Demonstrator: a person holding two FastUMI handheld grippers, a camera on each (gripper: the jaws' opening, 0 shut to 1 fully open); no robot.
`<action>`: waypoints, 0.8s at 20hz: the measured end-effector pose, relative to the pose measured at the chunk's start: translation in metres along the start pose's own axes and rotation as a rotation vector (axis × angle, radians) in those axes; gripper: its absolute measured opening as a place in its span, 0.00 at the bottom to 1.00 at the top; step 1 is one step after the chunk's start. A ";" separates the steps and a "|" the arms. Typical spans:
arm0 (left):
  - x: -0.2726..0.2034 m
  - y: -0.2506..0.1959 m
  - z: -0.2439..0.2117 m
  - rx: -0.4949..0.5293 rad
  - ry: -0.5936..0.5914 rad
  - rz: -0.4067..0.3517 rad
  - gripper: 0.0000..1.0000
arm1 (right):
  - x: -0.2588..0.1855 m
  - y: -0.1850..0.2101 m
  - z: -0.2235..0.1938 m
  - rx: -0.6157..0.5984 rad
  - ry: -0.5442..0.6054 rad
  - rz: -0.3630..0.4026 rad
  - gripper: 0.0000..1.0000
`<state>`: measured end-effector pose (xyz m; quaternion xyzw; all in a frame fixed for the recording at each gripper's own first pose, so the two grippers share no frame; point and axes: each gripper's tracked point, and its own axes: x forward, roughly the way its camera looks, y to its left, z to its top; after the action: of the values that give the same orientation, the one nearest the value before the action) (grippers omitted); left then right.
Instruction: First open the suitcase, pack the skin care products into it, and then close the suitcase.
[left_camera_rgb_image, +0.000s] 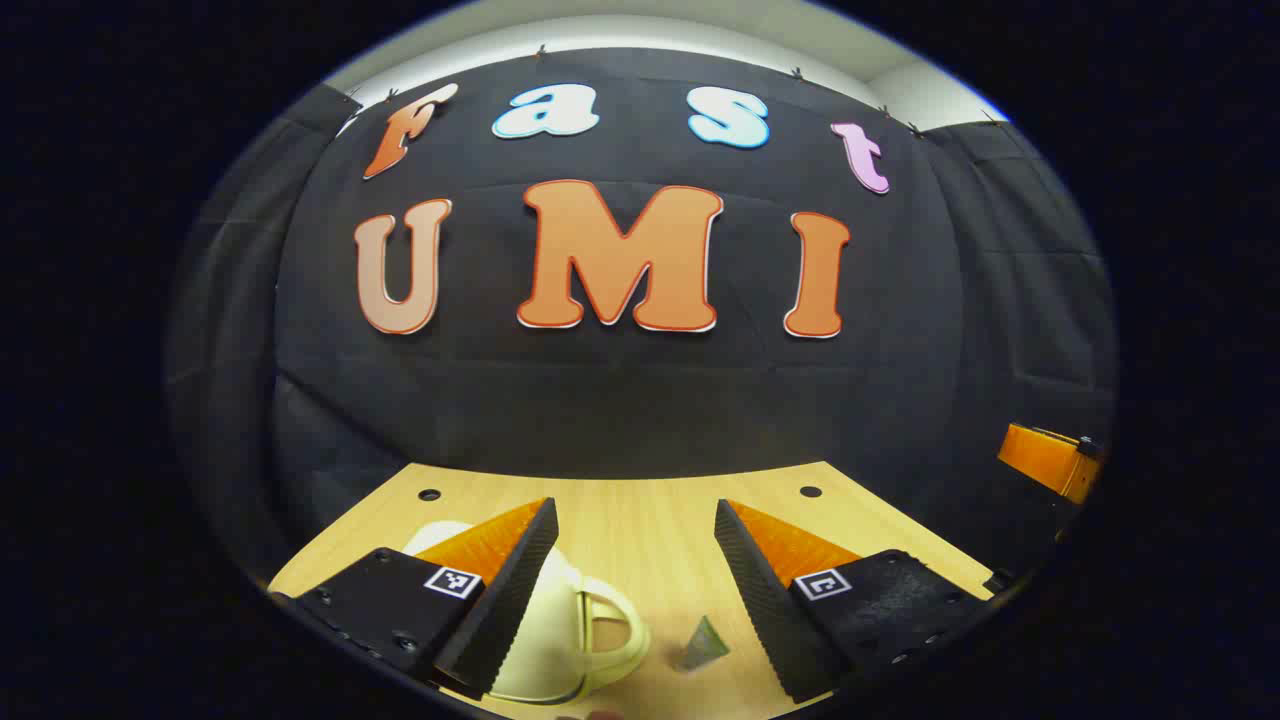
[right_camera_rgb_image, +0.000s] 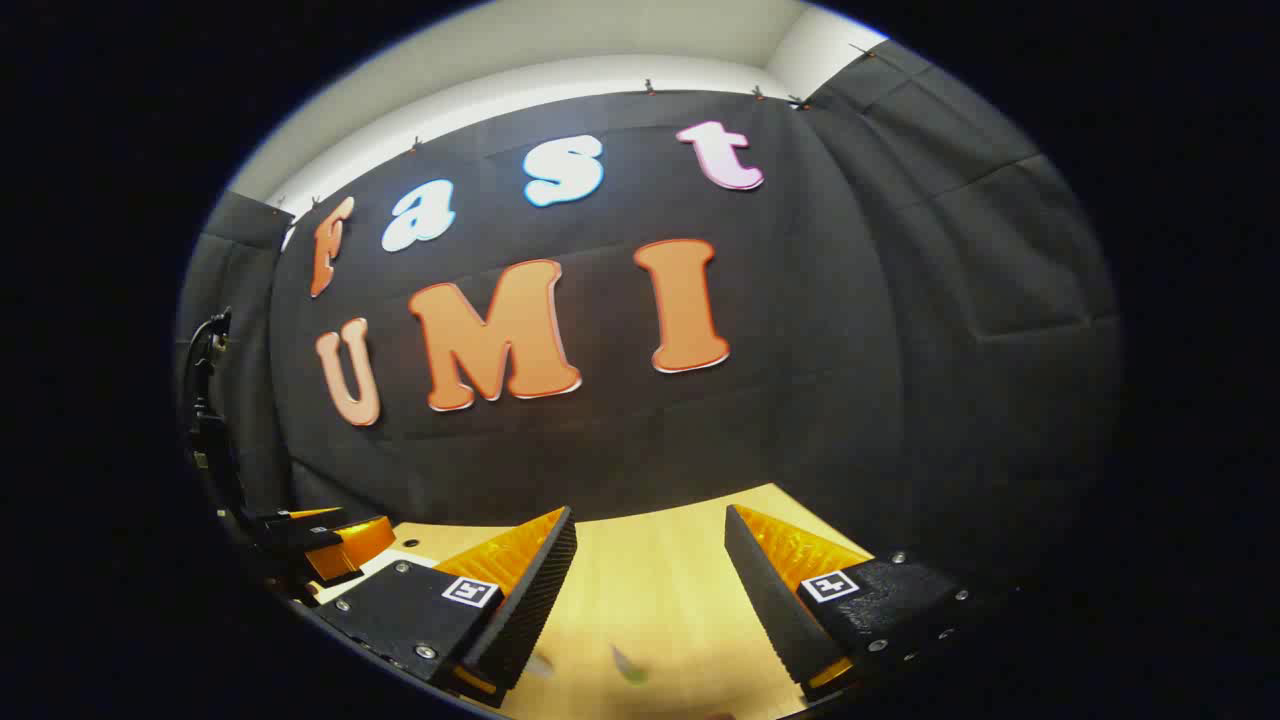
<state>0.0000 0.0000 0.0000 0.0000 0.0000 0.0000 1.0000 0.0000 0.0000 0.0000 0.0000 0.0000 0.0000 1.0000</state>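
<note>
Left gripper view: left hand-held gripper (left_camera_rgb_image: 635, 575) spread and empty above the table (left_camera_rgb_image: 650, 520), cream suitcase (left_camera_rgb_image: 560, 640) low beneath its fingers, lid apparently down; right hand-held gripper (right_camera_rgb_image: 650, 590) spread too; opening step pending, next move needs descent to the handle (left_camera_rgb_image: 610, 630).
</note>
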 end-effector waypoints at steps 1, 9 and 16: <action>-0.005 0.012 0.003 -0.003 0.002 0.020 0.98 | 0.003 0.007 0.001 -0.019 0.007 0.014 0.94; -0.022 0.041 0.009 -0.088 0.012 0.130 0.98 | 0.031 0.043 -0.003 -0.073 0.083 0.173 0.94; -0.014 0.035 0.017 -0.060 0.001 0.119 0.97 | 0.045 0.042 -0.014 -0.109 0.120 0.185 0.95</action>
<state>-0.0142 0.0349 0.0173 -0.0298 0.0007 0.0592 0.9978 0.0448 0.0416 -0.0138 -0.0543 0.0597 0.0922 0.9925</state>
